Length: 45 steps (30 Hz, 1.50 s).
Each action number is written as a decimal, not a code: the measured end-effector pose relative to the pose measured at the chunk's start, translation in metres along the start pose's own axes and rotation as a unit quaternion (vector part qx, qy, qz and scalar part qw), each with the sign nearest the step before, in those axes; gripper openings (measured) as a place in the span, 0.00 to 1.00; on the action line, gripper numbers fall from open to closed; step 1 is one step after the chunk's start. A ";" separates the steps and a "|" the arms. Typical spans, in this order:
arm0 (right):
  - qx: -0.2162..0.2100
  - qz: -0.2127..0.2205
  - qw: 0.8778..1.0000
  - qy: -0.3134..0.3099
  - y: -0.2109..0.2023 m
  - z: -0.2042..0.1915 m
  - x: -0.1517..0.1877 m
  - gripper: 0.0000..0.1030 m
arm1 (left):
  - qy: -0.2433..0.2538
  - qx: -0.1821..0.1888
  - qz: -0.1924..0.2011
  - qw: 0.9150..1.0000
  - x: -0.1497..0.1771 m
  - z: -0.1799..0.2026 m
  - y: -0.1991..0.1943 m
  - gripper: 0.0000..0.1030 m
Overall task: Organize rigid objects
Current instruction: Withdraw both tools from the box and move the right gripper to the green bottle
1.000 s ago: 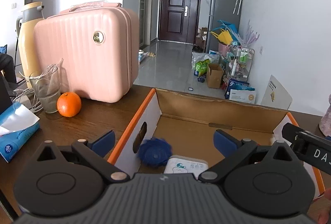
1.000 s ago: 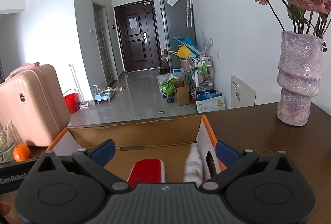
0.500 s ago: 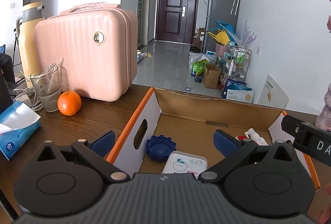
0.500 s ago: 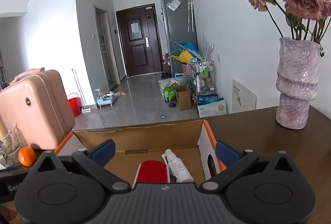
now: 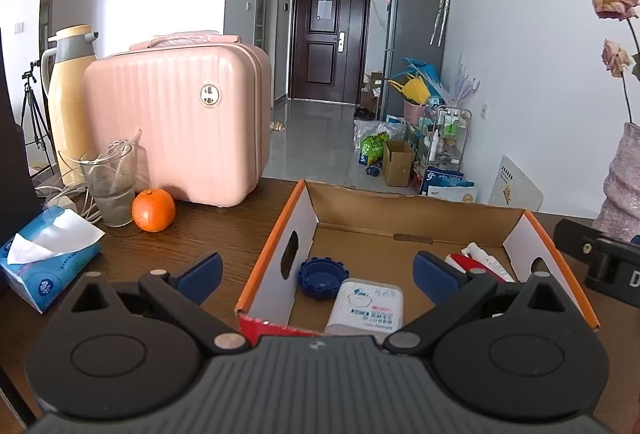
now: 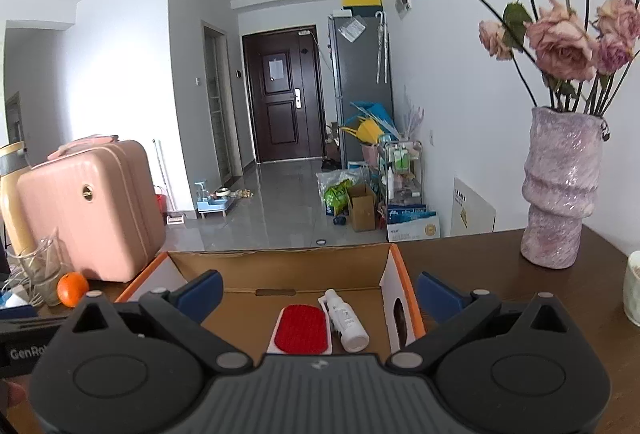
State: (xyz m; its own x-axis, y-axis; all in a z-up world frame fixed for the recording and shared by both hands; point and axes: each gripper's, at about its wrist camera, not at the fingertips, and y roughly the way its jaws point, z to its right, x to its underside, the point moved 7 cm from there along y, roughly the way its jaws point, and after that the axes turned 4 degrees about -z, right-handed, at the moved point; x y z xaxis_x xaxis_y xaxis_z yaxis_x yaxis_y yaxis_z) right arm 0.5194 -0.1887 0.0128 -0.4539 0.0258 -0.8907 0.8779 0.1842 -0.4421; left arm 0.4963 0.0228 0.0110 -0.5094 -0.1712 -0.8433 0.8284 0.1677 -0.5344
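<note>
An open cardboard box (image 5: 352,203) with orange edges sits on the dark wooden table. Inside lie a blue round cap (image 5: 322,274), a white rectangular case (image 5: 366,308), a red brush (image 6: 302,328) and a white bottle (image 6: 346,320). My left gripper (image 5: 318,270) is open and empty, above the box's near left side. My right gripper (image 6: 318,292) is open and empty, above the box's near right side. The box also shows in the right wrist view (image 6: 280,262).
A pink suitcase (image 5: 180,121), a beige thermos (image 5: 68,101), a glass (image 5: 110,189), an orange (image 5: 154,209) and a blue tissue pack (image 5: 44,254) stand left of the box. A purple vase with dried roses (image 6: 560,189) and a white cup (image 6: 632,292) stand to the right.
Both grippers have drawn back and up from the box, so more of the box and its contents shows. The blue cap now lies still on the box floor.
</note>
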 end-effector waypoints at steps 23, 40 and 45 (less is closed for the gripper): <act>-0.020 0.028 0.998 -0.050 -0.082 -0.009 0.053 1.00 | 0.023 0.018 0.036 0.999 0.042 -0.037 -0.060 1.00; -0.033 0.013 0.997 -0.066 -0.111 -0.018 0.106 1.00 | 0.028 0.040 0.039 0.998 0.076 -0.059 -0.098 1.00; -0.038 0.000 0.996 -0.074 -0.116 -0.025 0.122 1.00 | 0.034 0.042 0.031 0.998 0.088 -0.063 -0.103 1.00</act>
State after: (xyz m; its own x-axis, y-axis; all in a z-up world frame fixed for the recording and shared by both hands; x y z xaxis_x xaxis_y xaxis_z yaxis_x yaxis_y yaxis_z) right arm 0.3585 -0.1822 -0.0418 -0.4205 -0.1190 -0.8994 0.8614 0.2590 -0.4370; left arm 0.3519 0.0519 -0.0115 -0.4693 -0.0957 -0.8778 0.8737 0.0941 -0.4773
